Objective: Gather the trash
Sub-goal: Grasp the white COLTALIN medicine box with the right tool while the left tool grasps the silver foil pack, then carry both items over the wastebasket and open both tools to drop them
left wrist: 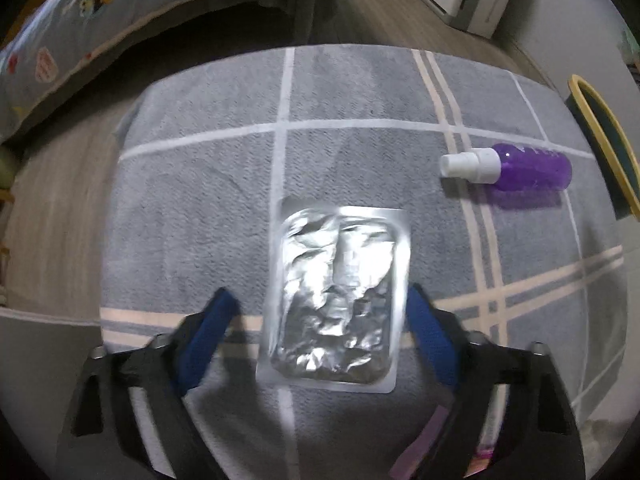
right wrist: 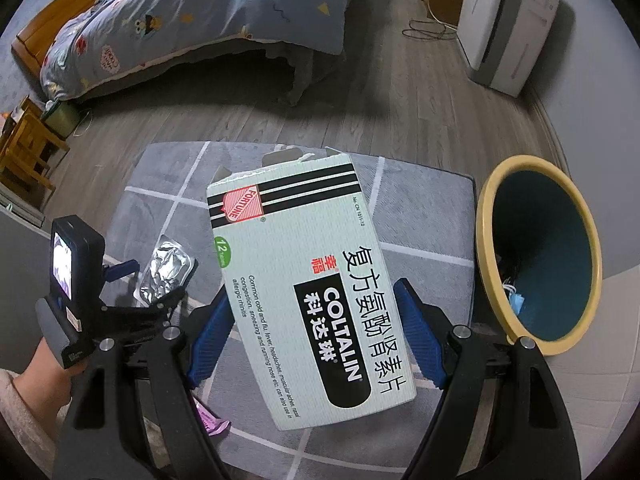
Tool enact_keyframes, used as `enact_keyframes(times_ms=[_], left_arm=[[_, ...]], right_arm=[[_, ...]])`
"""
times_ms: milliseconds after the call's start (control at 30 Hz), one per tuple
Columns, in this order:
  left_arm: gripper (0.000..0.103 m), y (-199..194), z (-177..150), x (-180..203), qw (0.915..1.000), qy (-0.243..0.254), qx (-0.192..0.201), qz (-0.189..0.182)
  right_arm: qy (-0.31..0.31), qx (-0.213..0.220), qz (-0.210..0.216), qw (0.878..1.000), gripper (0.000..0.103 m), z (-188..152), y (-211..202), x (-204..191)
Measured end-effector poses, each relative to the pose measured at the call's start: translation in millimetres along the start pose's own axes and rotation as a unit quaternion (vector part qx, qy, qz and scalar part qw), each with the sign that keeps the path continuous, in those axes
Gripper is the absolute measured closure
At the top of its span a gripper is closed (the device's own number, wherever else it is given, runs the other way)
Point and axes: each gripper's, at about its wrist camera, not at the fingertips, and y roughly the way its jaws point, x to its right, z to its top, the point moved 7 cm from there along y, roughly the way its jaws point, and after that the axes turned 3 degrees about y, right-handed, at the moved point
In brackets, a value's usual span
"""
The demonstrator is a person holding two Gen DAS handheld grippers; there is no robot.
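Note:
A crumpled silver foil blister pack (left wrist: 336, 300) lies flat on the grey checked rug (left wrist: 200, 200). My left gripper (left wrist: 320, 312) is open, with one blue finger on each side of the pack, just above it. My right gripper (right wrist: 312, 320) is shut on a white Coltalin medicine box (right wrist: 308, 288) and holds it above the rug. A teal bin with a yellow rim (right wrist: 540, 256) stands right of the box, with some trash inside. The foil pack (right wrist: 166, 270) and the left gripper (right wrist: 136, 284) also show at the left of the right wrist view.
A purple spray bottle with a white cap (left wrist: 512, 166) lies on the rug near the bin (left wrist: 604, 136). A pink wrapper (right wrist: 210, 420) lies on the rug by my right gripper. A bed with a patterned duvet (right wrist: 200, 12) and a white appliance (right wrist: 508, 20) stand beyond on the wooden floor.

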Motion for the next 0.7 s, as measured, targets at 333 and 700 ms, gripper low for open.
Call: enact_keyframes(times_ms=[333,700], left_arm=[[0.033,-35,28,4,0.9986,-0.007,0.048,-0.019],[0.033,-87,59,71,0.9926,0.04,0.094,-0.066]], right_arm=[[0.006,0.008,-0.004,1.0,0.026,5,-6,5],[0.08,0.031,-0.006,0.996,0.026,15,-21,67]])
